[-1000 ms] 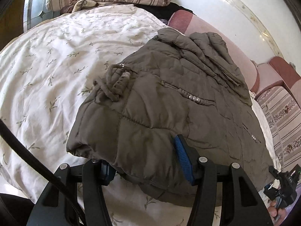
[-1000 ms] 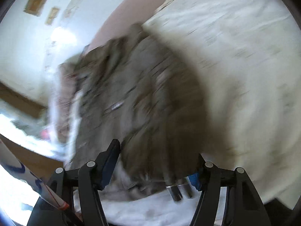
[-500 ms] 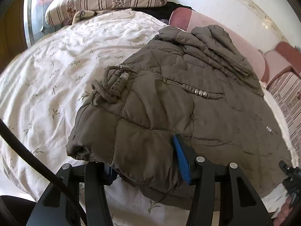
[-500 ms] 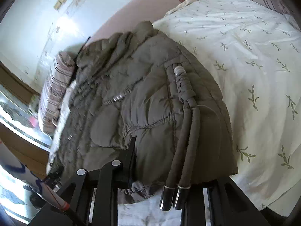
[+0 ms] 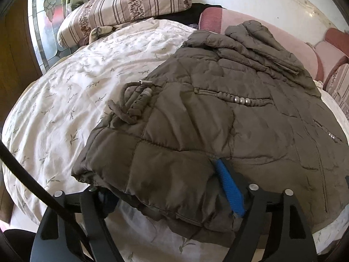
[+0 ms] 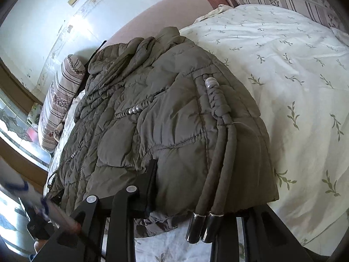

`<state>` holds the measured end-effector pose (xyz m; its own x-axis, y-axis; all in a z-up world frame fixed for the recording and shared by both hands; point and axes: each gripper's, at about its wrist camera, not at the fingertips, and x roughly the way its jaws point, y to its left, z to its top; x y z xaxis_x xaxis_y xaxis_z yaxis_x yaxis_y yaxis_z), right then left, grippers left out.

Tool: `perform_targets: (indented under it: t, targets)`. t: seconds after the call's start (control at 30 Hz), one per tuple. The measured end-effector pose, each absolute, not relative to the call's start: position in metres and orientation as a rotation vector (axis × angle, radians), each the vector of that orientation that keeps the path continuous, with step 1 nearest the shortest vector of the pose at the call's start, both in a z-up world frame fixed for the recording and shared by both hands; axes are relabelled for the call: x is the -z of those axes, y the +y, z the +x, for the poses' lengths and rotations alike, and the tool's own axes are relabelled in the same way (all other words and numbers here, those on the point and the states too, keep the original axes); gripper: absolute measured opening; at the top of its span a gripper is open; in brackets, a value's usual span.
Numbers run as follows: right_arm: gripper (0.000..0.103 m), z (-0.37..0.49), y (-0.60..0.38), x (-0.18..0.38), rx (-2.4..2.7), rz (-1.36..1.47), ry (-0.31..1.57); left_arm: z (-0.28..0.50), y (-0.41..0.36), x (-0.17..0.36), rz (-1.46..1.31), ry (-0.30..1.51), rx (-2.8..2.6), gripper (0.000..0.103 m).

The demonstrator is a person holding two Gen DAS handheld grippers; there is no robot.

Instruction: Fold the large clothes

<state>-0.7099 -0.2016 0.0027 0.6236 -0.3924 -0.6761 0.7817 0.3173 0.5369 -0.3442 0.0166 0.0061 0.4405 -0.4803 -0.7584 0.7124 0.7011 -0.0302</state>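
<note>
Lying across the white leaf-print bedspread (image 5: 65, 100) is the padded olive jacket (image 5: 196, 113), already doubled over, its near hem sitting at both grippers and its hood end reaching away toward the pink headboard (image 5: 283, 41). Its long axis is running away from both cameras, so the hem is the nearer end and the hood the farther.

In the left wrist view, the left gripper (image 5: 165, 198) is straddling the hem's outer corner; its jaws are opening, with the thick folded edge between them and the blue pad (image 5: 229, 187) lying against the fabric on 1 side, while the other finger is hidden under the cloth, so no real squeeze is showing. In the right wrist view, the right gripper (image 6: 196, 203) is sitting at the opposite hem corner, its jaws easing apart slightly, with a bunch of hem between them and 1 dark finger (image 6: 150, 181) pressing into the quilting. The 2 metal-tipped cords (image 6: 202, 227) are dangling off the edge beside it.

Both hands are about equally near, so the coming fold probably depends on carrying hem toward hood.
</note>
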Motion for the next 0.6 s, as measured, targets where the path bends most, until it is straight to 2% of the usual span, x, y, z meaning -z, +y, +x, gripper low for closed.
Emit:
perform_targets:
  t: [0.13,0.3,0.6]
  targets:
    - [0.032,-0.7169,-0.2024,0.0017,0.798,1.03,0.42,-0.3447,0.0168,-0.0061,0.319,0.822,0.75,0.084]
    - [0.033,-0.7164,-0.2058,0.0007,0.791,1.044,0.447,-0.3399,0.0167,-0.0058,0.319,0.849,0.72,0.097]
    - [0.034,-0.7127,-0.2083,-0.0013,0.79,1.033,0.483,-0.3404,0.0163,-0.005,0.33,0.833,0.729,0.098]
